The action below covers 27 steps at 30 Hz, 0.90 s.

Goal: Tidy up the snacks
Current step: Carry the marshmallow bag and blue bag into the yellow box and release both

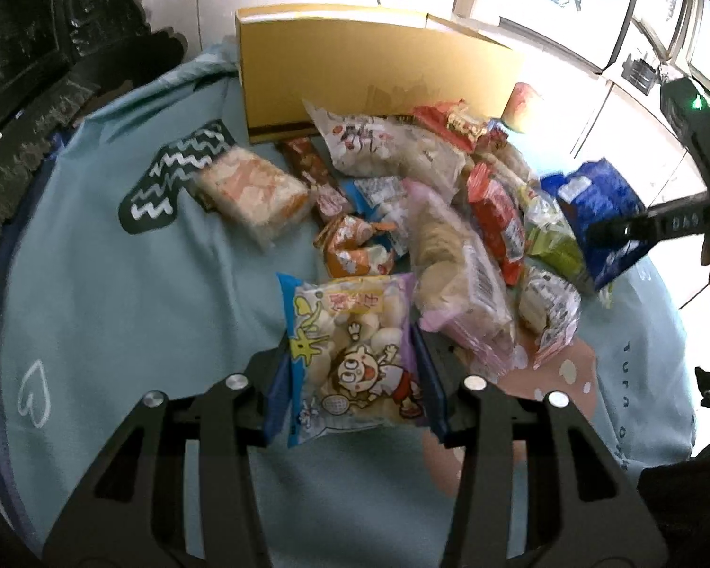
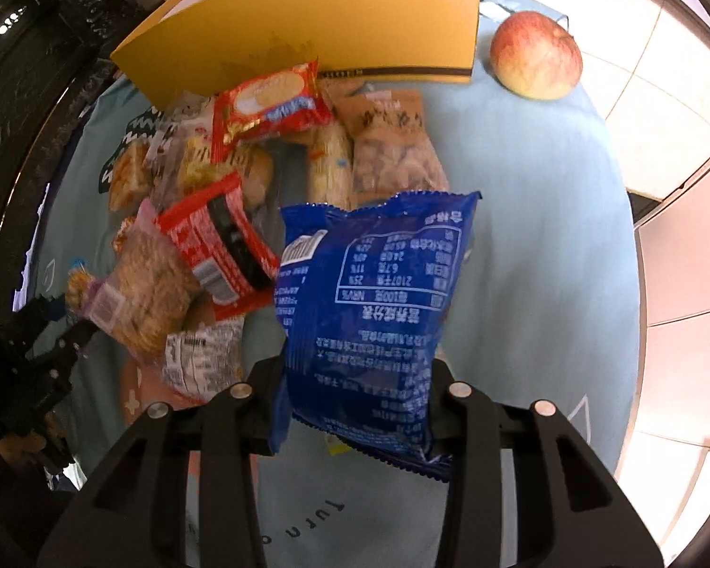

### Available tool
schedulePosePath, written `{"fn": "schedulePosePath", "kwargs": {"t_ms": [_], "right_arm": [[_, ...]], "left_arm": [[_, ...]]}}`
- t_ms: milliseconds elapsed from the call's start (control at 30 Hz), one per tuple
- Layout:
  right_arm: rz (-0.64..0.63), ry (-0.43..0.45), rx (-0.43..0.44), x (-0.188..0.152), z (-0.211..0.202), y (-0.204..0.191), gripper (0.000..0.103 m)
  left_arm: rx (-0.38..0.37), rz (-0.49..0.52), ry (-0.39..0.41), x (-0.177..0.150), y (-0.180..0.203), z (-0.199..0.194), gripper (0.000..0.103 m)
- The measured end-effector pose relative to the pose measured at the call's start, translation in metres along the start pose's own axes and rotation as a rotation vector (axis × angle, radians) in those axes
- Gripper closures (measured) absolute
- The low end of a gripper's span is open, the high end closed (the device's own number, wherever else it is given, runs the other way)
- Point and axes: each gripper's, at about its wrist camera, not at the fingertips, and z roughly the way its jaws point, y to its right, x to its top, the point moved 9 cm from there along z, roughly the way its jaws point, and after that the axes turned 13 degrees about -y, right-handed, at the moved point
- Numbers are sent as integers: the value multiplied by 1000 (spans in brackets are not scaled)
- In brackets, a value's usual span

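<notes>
My left gripper [image 1: 352,369] is shut on a cartoon snack bag [image 1: 355,355] with blue and purple edges, held above the blue tablecloth near the front of a snack pile [image 1: 430,217]. My right gripper [image 2: 359,393] is shut on a dark blue snack bag [image 2: 369,312], lifted above the cloth; that bag also shows at the right of the left wrist view [image 1: 601,217]. A yellow cardboard box [image 1: 355,66] stands open behind the pile; it also shows in the right wrist view [image 2: 317,14].
An apple [image 2: 537,54] sits right of the box. Red packets [image 2: 270,104], a pink cookie pack [image 1: 454,265] and an orange-white pack [image 1: 255,189] lie in the pile. Dark carved furniture [image 1: 33,47] stands at left. The round table's edge [image 2: 632,246] drops off at right.
</notes>
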Motion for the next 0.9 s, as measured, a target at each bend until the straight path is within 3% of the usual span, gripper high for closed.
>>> {"fn": "schedulePosePath", "kwargs": {"t_ms": [500, 767, 900], "right_arm": [[-7, 54, 34, -2, -24, -10, 62], [-23, 143, 71, 1, -70, -20, 62], [-37, 208, 85, 12, -103, -24, 62]], "left_arm": [[-30, -33, 191, 35, 9, -75, 57], [-35, -2, 285, 51, 17, -121, 57], [-34, 24, 323, 76, 27, -139, 57]]}}
